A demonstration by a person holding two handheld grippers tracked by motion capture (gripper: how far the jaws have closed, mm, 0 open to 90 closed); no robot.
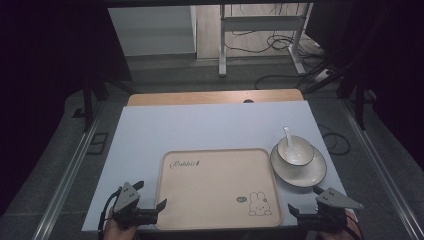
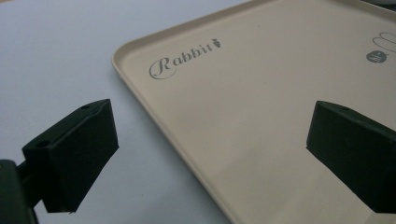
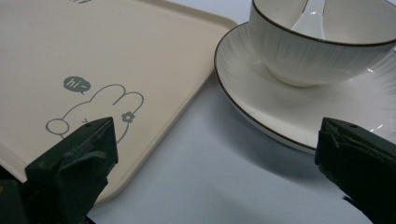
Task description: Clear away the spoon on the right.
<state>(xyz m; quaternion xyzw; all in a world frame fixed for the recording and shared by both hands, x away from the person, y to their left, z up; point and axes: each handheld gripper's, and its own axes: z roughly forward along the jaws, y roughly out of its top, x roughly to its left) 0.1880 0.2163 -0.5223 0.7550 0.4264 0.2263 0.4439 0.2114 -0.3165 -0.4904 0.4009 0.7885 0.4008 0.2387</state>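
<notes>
Bench [image 1: 200, 127] carries a pale grey-white top sheet; a wooden edge strip [image 1: 215, 97] shows along its far side. Beyond the bench, a white metal frame leg [image 1: 222, 45] stands on grey floor [image 1: 165, 75]. Black cables [image 1: 280, 45] lie looped on the floor near the frame, another loop [image 1: 336, 140] to the right of the bench. Aluminium rails [image 1: 65, 175] run along both sides.

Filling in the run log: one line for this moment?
left gripper: open | right gripper: open | tray: bare | bowl: on plate, spoon inside
</notes>
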